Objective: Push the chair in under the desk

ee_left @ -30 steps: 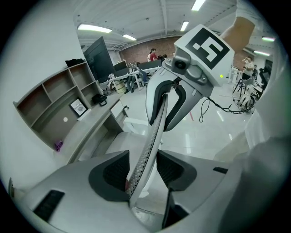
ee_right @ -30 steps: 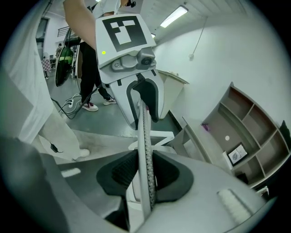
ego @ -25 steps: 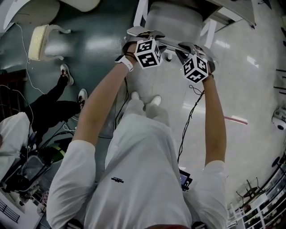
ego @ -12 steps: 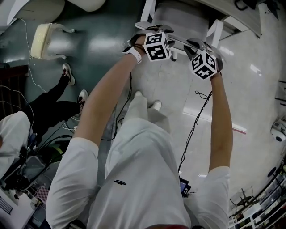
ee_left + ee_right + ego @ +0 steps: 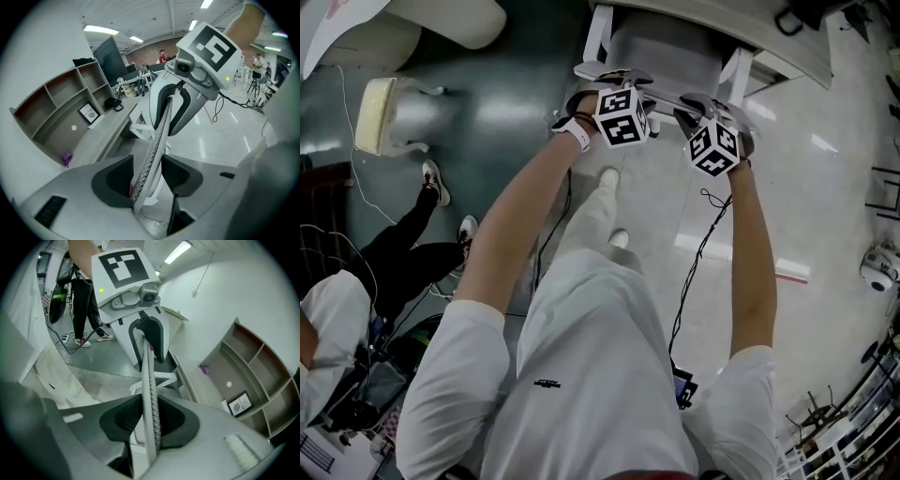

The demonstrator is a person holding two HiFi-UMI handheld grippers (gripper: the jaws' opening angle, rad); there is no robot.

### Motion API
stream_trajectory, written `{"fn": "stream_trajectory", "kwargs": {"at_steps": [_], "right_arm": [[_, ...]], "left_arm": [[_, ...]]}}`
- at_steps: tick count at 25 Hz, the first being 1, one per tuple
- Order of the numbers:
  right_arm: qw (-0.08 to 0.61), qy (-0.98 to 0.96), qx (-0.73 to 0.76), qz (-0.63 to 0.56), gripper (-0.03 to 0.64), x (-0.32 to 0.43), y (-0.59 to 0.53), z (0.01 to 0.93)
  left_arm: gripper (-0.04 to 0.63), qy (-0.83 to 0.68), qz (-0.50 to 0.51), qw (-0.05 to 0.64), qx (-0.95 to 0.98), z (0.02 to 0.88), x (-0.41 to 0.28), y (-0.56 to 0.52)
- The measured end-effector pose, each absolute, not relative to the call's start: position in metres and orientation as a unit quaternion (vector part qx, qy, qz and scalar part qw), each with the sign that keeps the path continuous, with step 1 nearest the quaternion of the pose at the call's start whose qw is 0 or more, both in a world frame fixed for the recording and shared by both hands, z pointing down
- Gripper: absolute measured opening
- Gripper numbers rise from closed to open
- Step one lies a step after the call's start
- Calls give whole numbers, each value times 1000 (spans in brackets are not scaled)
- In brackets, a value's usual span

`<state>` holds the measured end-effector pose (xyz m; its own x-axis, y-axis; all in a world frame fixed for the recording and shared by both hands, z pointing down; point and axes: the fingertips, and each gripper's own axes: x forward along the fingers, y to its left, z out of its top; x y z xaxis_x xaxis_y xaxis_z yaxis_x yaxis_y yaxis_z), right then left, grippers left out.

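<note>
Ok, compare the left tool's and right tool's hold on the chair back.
The left tool grips the chair back at its left end, the right tool at its right end. The rim slants between the left tool's pads but runs nearly straight through the right tool's. Both clamp it.

Two grippers: left gripper [image 5: 147, 176], right gripper [image 5: 150, 420] (one marker cube [image 5: 622, 115] apiece); one chair [image 5: 666, 52]; one desk [image 5: 101, 136]; one shelf unit [image 5: 61, 101]; one framed card [image 5: 88, 113]; one purple object [image 5: 67, 159].
</note>
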<state>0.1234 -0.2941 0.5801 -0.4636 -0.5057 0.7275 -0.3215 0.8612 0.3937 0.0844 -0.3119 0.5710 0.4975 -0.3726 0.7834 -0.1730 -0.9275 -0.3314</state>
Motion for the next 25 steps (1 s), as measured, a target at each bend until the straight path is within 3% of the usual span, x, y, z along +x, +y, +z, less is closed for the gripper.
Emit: {"fn": "stream_trajectory", "kwargs": {"at_steps": [25], "right_arm": [[490, -825, 256, -115, 110, 153, -411, 583]], "left_arm": [[193, 166, -471, 112, -859, 565, 111, -425]]}}
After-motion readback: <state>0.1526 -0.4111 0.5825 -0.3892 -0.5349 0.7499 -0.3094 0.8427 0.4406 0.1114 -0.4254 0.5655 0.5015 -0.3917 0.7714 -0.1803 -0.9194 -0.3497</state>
